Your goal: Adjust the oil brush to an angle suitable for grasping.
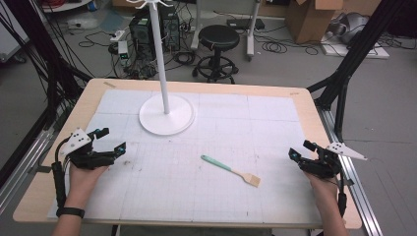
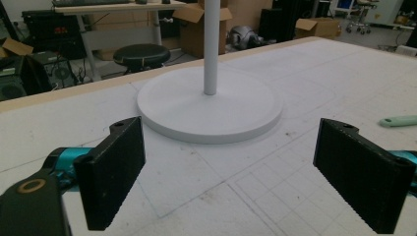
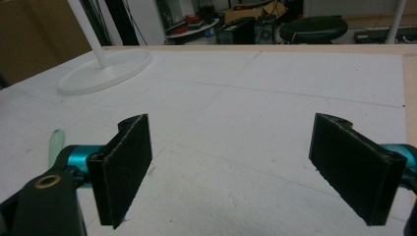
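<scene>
White gridded matting covers the wooden desk; a stool and cables stand on the floor beyond. At about five o'clock from the desk's centre lies a brush, flat on the mat: mint-green handle pointing to ten o'clock, pale wooden head toward four. At eleven o'clock stands a white pole stand on a round base. Left tool at nine o'clock, released, nothing between its jaws. Right tool at three o'clock, likewise released, well apart from the brush.

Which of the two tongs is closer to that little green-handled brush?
The right tongs, just off the brush at its bristle end. The left tongs sit farther away, beyond the handle end.
</scene>
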Tool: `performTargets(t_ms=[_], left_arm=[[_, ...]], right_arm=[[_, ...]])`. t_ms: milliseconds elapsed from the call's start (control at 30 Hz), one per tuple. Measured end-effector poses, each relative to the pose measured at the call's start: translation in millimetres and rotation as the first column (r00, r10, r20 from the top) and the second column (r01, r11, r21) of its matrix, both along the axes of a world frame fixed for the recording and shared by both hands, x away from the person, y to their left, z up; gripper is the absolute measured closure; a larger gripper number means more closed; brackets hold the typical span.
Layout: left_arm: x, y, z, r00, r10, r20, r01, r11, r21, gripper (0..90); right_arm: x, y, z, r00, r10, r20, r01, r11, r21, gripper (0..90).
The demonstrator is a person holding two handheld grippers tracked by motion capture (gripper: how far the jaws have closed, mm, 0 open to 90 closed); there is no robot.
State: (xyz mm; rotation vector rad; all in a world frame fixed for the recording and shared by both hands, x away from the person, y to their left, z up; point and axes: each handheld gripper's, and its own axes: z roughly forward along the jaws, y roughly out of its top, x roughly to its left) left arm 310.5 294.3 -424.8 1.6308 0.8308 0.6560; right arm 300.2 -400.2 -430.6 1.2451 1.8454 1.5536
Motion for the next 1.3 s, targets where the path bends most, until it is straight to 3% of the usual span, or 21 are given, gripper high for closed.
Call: performTargets(t_ms=[133, 767, 1000, 1067, 1300], left_arm=[[0.4, -1.5, 0.1, 1.0000, -0.001, 0.002, 0.001, 0.9999, 0.016, 12.9], [0.9, -0.4, 1.3, 0.9999, -0.007, 0.014, 0.007, 1.0000, 0.005, 12.9], [1.0, -0.4, 1.4, 0.9998, -0.009, 0.017, 0.009, 0.9999, 0.005, 12.9], [1.1, -0.6, 1.6, 0.9998, -0.009, 0.018, 0.009, 0.9999, 0.008, 12.9], [1.0, -1.1, 1.7, 0.9997, -0.012, 0.020, 0.012, 0.9999, 0.007, 12.9]], right_arm=[[-1.0, -0.2, 0.6, 1.0000, 0.002, 0.001, -0.003, 1.0000, 0.008, 15.4], [-1.4, -1.1, 3.6, 0.9997, 0.020, 0.013, -0.021, 0.9996, 0.021, 15.0], [-1.4, 3.0, 6.0, 0.9980, 0.062, 0.008, -0.062, 0.9980, 0.010, 14.2], [-2.0, 7.0, 8.2, 0.9963, 0.080, 0.031, -0.080, 0.9968, 0.003, 14.3], [-1.7, 9.6, 7.9, 0.9953, 0.095, 0.021, -0.095, 0.9955, 0.001, 14.3]])
